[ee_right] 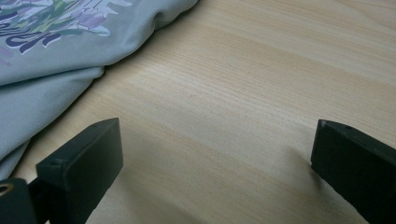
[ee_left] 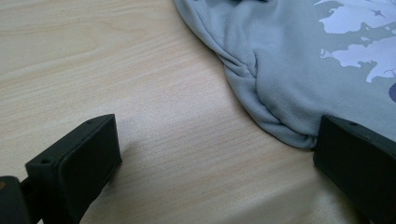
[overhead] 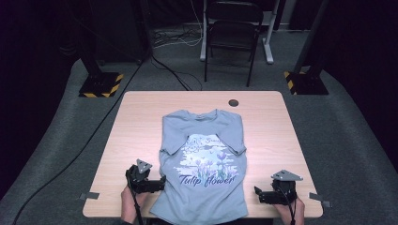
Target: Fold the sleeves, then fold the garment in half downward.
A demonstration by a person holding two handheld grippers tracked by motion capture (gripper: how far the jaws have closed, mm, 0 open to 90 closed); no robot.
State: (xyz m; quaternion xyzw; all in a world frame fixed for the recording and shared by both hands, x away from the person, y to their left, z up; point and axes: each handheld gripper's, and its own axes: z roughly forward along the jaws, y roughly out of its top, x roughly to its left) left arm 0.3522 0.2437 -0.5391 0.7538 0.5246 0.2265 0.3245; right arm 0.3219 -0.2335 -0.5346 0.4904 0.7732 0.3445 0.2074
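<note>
The grey T-shirt (overhead: pixel 202 159) lies flat mid-table, sleeves apparently already folded in. Both grippers rest with jaws wide apart, holding nothing: the left gripper (overhead: pixel 149 183) touches the shirt's edge (hem hangs off the table), the right gripper (overhead: pixel 265 194) sits apart. Next: pinch the 2 side edges.

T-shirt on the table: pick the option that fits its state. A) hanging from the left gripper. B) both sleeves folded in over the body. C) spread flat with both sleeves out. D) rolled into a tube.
B: the T-shirt lies on the table as a narrow column, its sleeves turned in over the print, both grippers open beside it.
</note>
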